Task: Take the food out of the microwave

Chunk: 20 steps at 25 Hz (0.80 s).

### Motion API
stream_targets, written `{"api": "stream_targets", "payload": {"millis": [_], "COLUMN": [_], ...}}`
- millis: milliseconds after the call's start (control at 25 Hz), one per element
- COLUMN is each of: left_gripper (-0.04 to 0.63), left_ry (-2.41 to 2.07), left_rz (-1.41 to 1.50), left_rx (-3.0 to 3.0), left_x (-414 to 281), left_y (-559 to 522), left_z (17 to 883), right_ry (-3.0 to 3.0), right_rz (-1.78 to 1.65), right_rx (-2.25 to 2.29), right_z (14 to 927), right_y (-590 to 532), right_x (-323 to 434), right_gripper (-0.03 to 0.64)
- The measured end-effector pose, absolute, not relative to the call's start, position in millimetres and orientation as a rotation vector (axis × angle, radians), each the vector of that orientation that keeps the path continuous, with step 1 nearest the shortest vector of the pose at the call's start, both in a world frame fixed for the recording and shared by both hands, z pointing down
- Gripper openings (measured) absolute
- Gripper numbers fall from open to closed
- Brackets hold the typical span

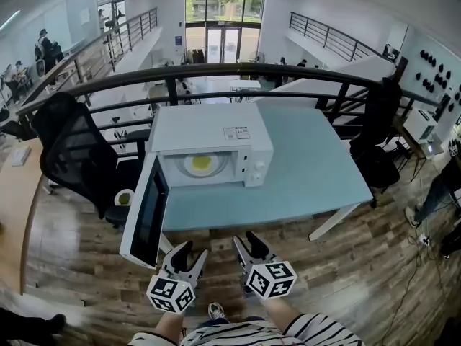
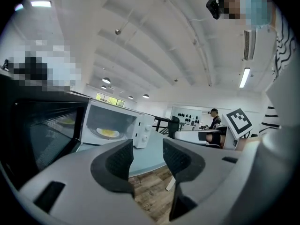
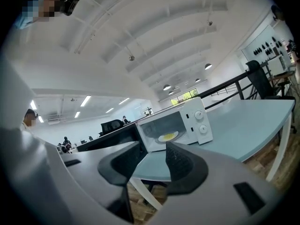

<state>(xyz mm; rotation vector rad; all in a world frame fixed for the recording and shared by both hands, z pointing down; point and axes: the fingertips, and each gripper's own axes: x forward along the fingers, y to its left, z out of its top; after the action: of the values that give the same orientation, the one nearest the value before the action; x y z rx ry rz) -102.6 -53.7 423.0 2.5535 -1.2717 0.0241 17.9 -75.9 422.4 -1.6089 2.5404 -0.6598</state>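
Ahead of both hand-held grippers, across a strip of wooden floor (image 1: 338, 254), the microwave (image 1: 212, 132) stands on the pale blue tabletop (image 1: 310, 171). Its door (image 1: 148, 211) is swung wide open, and its free edge hangs out over the floor just ahead and to the left of my left hand-held gripper (image 1: 190, 254). That one's jaws stand apart with only floor and tabletop showing between the pads. My right hand-held gripper (image 1: 250, 244) is just beside it, jaws likewise apart and holding nothing.

The food (image 1: 202, 164) is something yellow on a pale plate (image 3: 161, 138). It sits in the middle of the oven cavity, well ahead of both hand-held grippers. From the left one it lies slightly to the left of straight ahead. From the right one it shows almost dead centre, just above the gap between the jaws.

I judge the task to be at an early stage. The door is already open, so the way in is clear. Neither hand-held gripper has reached the tabletop's near edge yet. Reaching into the cavity, taking the plate by its rim and drawing it out level are all left to do.
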Motion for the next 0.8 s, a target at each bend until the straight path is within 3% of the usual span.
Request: {"api": "stream_targets", "payload": {"millis": [800], "left_gripper": [0.179], "left_ry": [-1.378], "left_rz": [0.023], "left_rx": [2.433], "left_x": [-123.6], "left_y": [-171.1], "left_z": [470.1], "right_ry": [2.540], "right_rz": [-0.703], "right_rx": [-1.603], "right_z": [464.6], "right_y": [-208.1], "right_x": [11.3], "right_gripper": [0.169]}}
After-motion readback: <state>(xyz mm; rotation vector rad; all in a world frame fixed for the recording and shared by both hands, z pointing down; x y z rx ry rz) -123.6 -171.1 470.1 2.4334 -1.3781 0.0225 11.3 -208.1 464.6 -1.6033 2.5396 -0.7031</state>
